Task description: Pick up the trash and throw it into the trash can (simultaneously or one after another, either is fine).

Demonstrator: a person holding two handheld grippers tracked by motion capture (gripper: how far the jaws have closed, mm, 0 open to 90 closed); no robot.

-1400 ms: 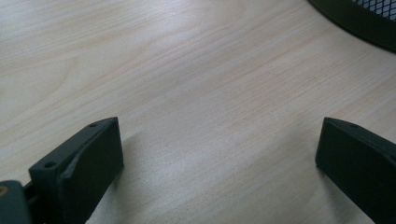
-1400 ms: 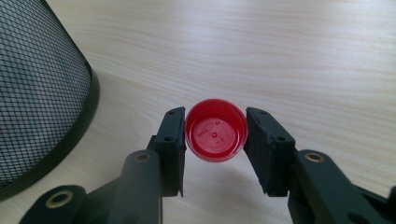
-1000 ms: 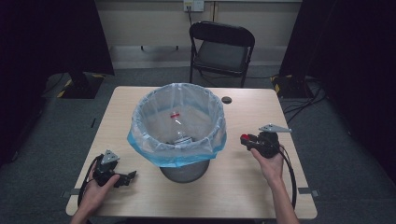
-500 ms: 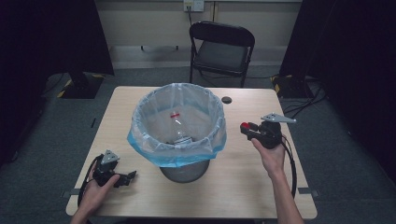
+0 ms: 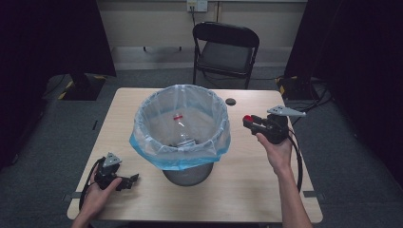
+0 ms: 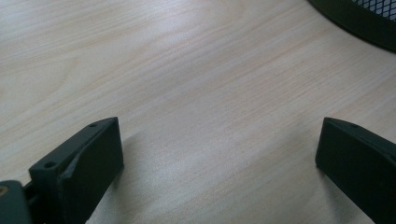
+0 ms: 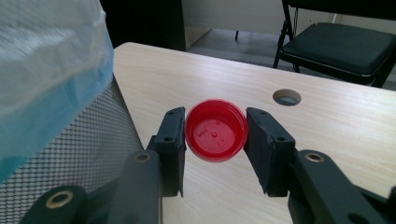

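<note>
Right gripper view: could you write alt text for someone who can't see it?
A hand-held gripper pinches a red bottle cap between its two black jaws, above a pale wooden table. A mesh bin with a blue-edged plastic liner stands at left; a black folding chair sits beyond.

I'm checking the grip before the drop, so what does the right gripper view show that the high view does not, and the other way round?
Right gripper view alone: the red cap is seen from its open underside, pinched at its sides between the two black pads, and the bin's mesh wall.

High view alone: a clear bottle lying inside the bag-lined bin, and the left gripper open, low at the table's near left.

Both: the right gripper shut on the cap, the wooden table, its round hole and the black chair.
</note>
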